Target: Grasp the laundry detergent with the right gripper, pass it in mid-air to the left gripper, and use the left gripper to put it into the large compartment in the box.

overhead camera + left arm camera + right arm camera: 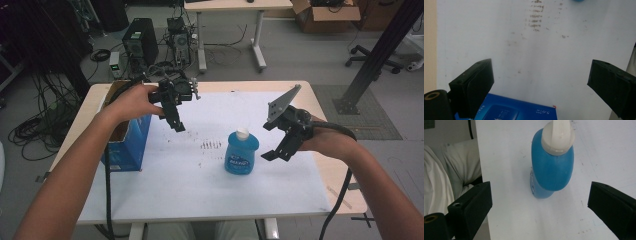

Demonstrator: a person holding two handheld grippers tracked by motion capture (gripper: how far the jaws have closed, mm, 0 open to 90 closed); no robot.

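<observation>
the blue bottle stands upright mid-table, nearer the right edge. it looks light, smooth plastic (likely slippery), so grip its flat body below the white cap. the right gripper hovers beside it, jaws wide; the left gripper is wide too.

Wooden table carries a white sheet over most of its top; bare wood shows at the 3 and 9 o'clock edges. Rows of dark smudges mark the sheet near its centre, and the left gripper view has them at 12 o'clock. On the grey floor beyond, taken from the table's centre: black computer tower at 11 o'clock, open-framed unit just beside it, second table at 12, cardboard box at 1, chair base and slanted black post at 2. Coiled cables lie at 9 o'clock.
</observation>
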